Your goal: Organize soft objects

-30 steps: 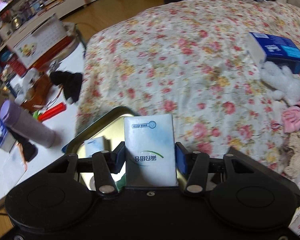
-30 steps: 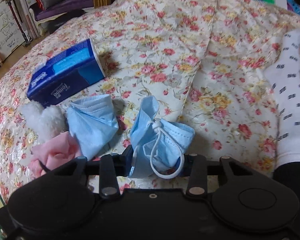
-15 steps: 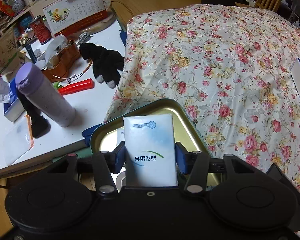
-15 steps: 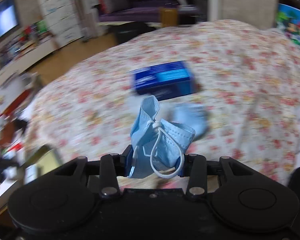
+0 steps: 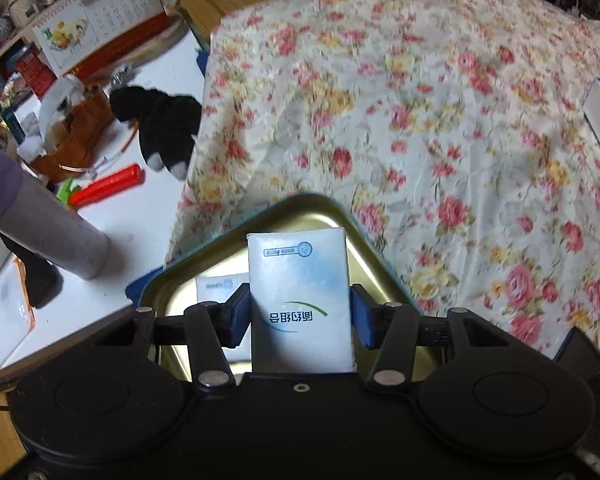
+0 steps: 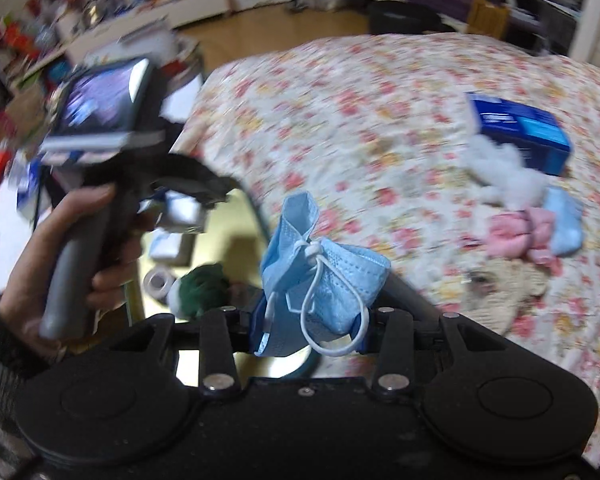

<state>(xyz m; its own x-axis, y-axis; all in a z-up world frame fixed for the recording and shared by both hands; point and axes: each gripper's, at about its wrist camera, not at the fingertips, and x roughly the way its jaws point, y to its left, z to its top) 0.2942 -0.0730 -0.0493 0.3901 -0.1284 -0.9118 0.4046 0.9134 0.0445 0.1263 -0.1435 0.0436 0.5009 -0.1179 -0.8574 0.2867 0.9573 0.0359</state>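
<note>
Two tools are loaded, and both have come over the tin tray point(image 5: 364, 236) at the near left edge of the bed point(image 5: 440, 92). The left tool point(image 5: 300, 312) is clamped on a white tissue pack point(image 5: 300, 296), held upright above the tray's gold floor; a second small pack point(image 5: 216, 286) already lies there, just left of it. A second ago this tool looked across the open bedspread with the tray only at its near edge, so it has swung left toward the desk point(image 5: 132, 216) side.

The right tool point(image 6: 312, 320) is closed on a folded blue face mask point(image 6: 324, 276), ear loops dangling. A second ago it hung over the far-right cluster: blue tissue box point(image 6: 520, 128), white fluffy toy point(image 6: 504, 172), pink cloth point(image 6: 516, 232) and another mask point(image 6: 564, 224). Now the tray point(image 6: 240, 240) is in front of it, holding a green item point(image 6: 200, 288) and a tape roll point(image 6: 158, 282), and the person's left hand point(image 6: 60, 256) shows beside it.

Both carries look about finished; release into the tray seems next, with several soft things left on the bed.
</note>
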